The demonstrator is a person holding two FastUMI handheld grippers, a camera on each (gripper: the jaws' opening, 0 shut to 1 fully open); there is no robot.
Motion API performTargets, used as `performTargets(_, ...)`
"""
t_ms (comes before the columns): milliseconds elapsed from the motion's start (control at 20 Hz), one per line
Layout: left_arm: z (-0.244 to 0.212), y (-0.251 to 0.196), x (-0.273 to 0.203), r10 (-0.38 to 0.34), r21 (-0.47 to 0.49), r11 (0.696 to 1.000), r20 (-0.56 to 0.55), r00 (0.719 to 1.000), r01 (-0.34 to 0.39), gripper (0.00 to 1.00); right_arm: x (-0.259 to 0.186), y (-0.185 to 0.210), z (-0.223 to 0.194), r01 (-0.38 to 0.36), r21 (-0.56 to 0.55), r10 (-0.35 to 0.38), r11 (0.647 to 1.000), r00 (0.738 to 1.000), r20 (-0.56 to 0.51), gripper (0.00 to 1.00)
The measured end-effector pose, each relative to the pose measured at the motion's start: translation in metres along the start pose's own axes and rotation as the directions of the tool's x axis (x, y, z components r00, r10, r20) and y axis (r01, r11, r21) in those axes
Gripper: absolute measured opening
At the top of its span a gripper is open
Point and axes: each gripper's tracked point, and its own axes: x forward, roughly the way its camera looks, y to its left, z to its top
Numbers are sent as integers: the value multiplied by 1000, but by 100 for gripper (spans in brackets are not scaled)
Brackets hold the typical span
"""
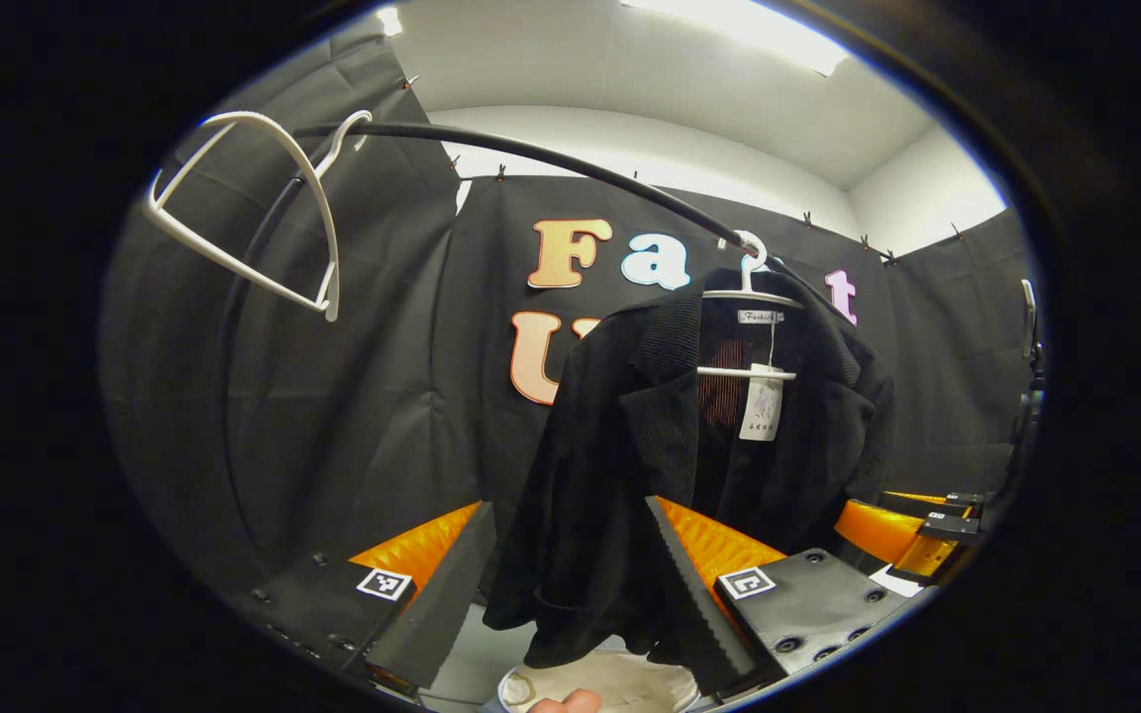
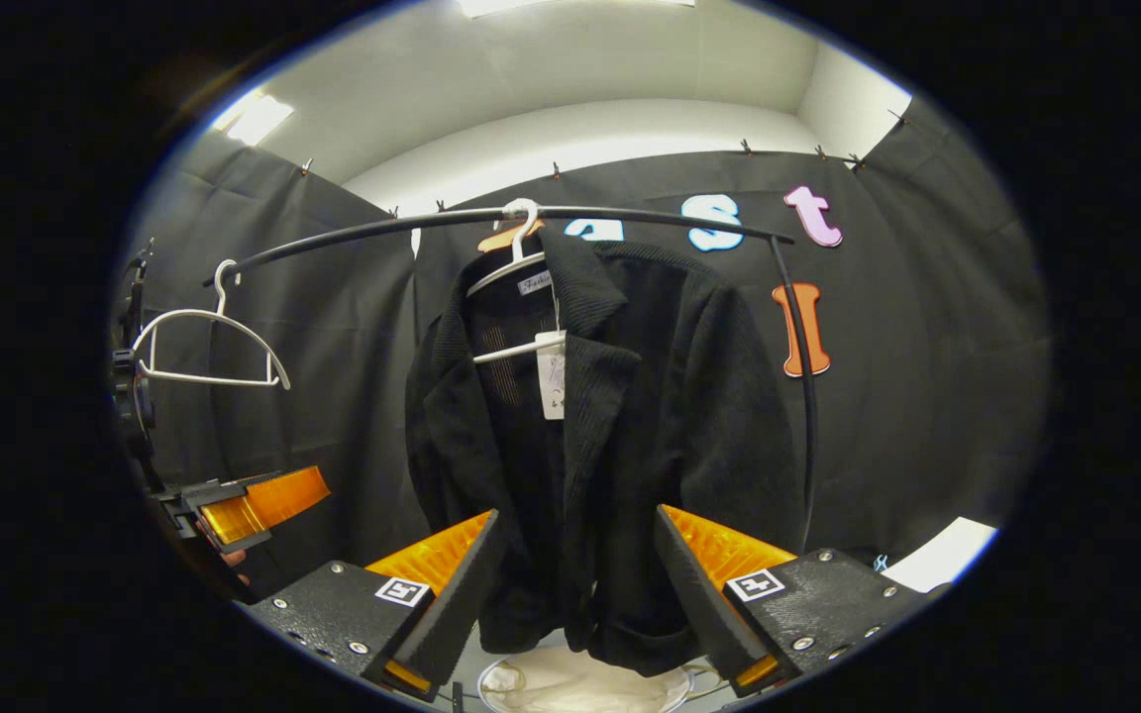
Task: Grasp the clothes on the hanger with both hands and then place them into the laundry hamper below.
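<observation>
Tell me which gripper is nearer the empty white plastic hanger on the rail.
Left. The left gripper sits on the empty white plastic hanger's side of the black knit jacket; the right gripper faces the jacket's front, farther along the black rail.

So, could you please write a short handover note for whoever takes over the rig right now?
Left tool: open, holding nothing, facing the jacket's lower edge.
Right tool: open, holding nothing, facing the jacket's hem.
The jacket hangs on a hanger on the rail; a bare hanger hangs further along the rail. The hamper sits below the jacket, with pale cloth in it.
Done: both tools lined up.
Left: grip the jacket with both, take it off, drop it into the hamper.
</observation>
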Motion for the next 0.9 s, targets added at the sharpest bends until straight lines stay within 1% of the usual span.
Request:
performTargets(250,-4,2,-5,6,-19,1000,-13,1000,-6,97,37,10,3,3,-9,-3,1000,1000,12,93)
performTargets(450,-4,9,-11,26,-24,999,-14,1000,-26,97,74,-1,-8,93,-94,-93,991,996,10,94)
performTargets(500,-4,13,-13,33,-24,999,-15,999,-34,100,82,-4,-13,116,-105,-116,988,993,2,94)
performTargets(550,-4,16,-15,41,-24,999,-16,999,-41,96,90,-6,-15,128,-108,-128,986,992,4,94)
performTargets(700,-4,29,-22,71,-22,997,-18,997,-71,96,116,-13,-23,177,-132,-176,975,984,18,93)
performTargets(800,-5,36,-24,88,-23,996,-21,996,-89,96,128,-19,-24,201,-140,-200,970,980,19,94)
performTargets(850,-6,39,-24,97,-23,995,-21,995,-98,92,130,-21,-28,200,-142,-200,969,980,13,94)
performTargets(900,-5,42,-25,105,-24,994,-20,994,-106,93,133,-23,-30,197,-142,-198,970,980,6,93)
